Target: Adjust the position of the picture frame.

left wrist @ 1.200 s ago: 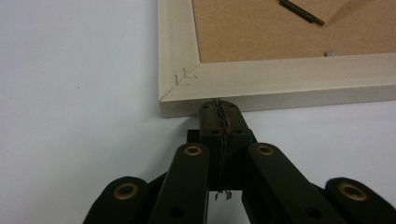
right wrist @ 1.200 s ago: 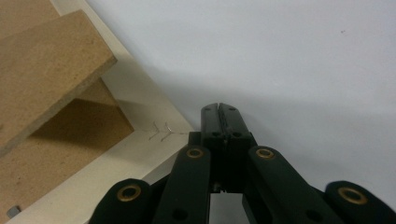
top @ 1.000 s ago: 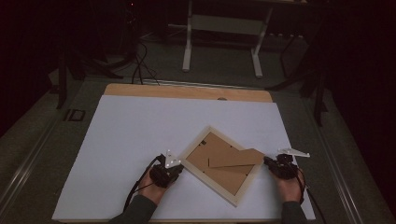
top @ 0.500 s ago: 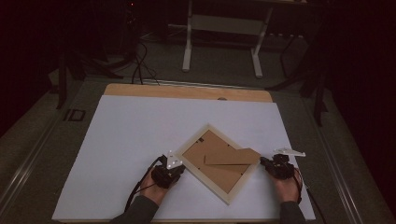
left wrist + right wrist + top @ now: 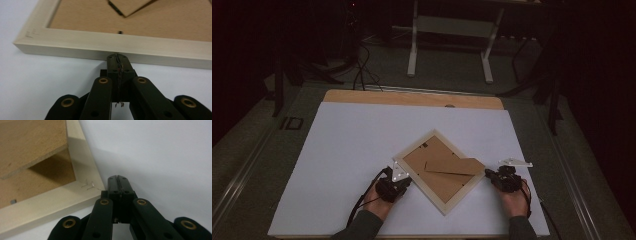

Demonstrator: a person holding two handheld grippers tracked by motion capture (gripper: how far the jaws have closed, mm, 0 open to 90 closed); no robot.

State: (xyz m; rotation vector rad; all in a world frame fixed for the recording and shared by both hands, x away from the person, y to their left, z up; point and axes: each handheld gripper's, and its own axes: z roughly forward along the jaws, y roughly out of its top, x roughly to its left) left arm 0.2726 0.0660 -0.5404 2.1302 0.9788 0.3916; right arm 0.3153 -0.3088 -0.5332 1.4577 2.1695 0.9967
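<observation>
A pale wooden picture frame (image 5: 439, 172) lies face down, turned like a diamond, in the lower middle of the high view on a white sheet (image 5: 347, 150) over the table. Its brown fibreboard back (image 5: 140, 20) carries a fold-out stand of the same board (image 5: 457, 166). The left gripper (image 5: 404, 181) sits at the frame's lower-left edge; in the left gripper view its jaws are pressed together, empty, tips touching the frame's side. The right gripper (image 5: 488, 173) sits at the frame's right corner, jaws likewise closed on nothing, just beside the wood.
</observation>
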